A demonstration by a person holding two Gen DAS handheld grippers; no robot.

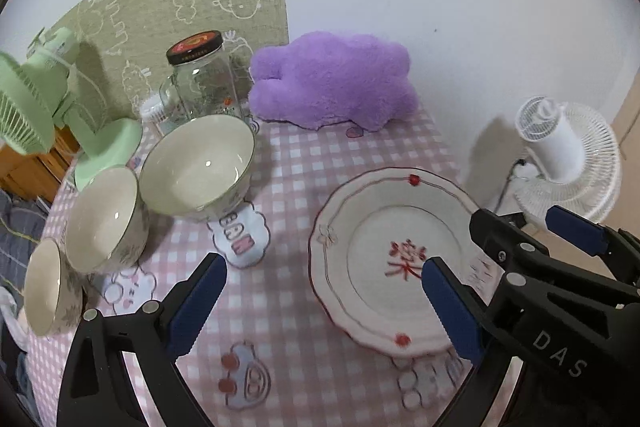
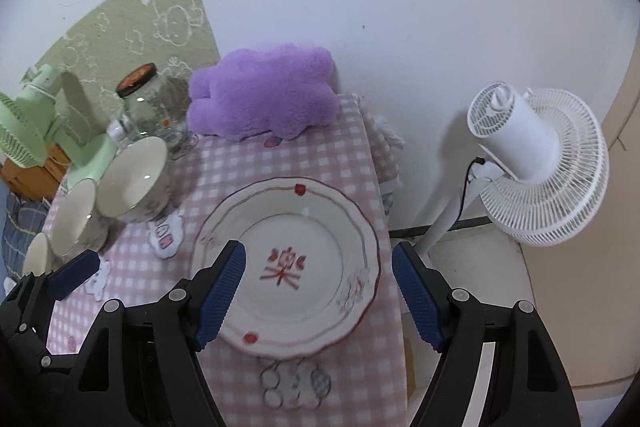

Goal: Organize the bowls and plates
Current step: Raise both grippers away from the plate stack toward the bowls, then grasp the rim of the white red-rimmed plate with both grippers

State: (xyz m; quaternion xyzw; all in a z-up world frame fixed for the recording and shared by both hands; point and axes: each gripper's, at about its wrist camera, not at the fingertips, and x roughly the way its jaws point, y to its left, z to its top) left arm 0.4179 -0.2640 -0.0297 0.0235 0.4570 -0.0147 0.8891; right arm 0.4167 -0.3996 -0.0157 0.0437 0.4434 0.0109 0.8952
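A white plate (image 1: 372,227) (image 2: 304,227) with a scalloped red rim and a red character in its middle lies flat on the pink checked tablecloth (image 1: 296,163). My right gripper (image 2: 320,295) is open. Its blue pads stand wide on either side of the plate's near half and do not press on it. My left gripper (image 1: 324,307) is open and holds nothing, with its right pad over the plate's near edge. Three cream bowls stand in a row at the left: large (image 1: 196,171) (image 2: 132,179), medium (image 1: 102,219) (image 2: 74,219), small (image 1: 42,287) (image 2: 36,253).
A purple plush (image 1: 332,79) and a glass jar with a black lid (image 1: 200,79) stand at the back. A green desk fan (image 1: 24,107) is at the far left. The table's right edge (image 2: 384,227) runs close by the plate, with a white floor fan (image 2: 532,163) beyond it.
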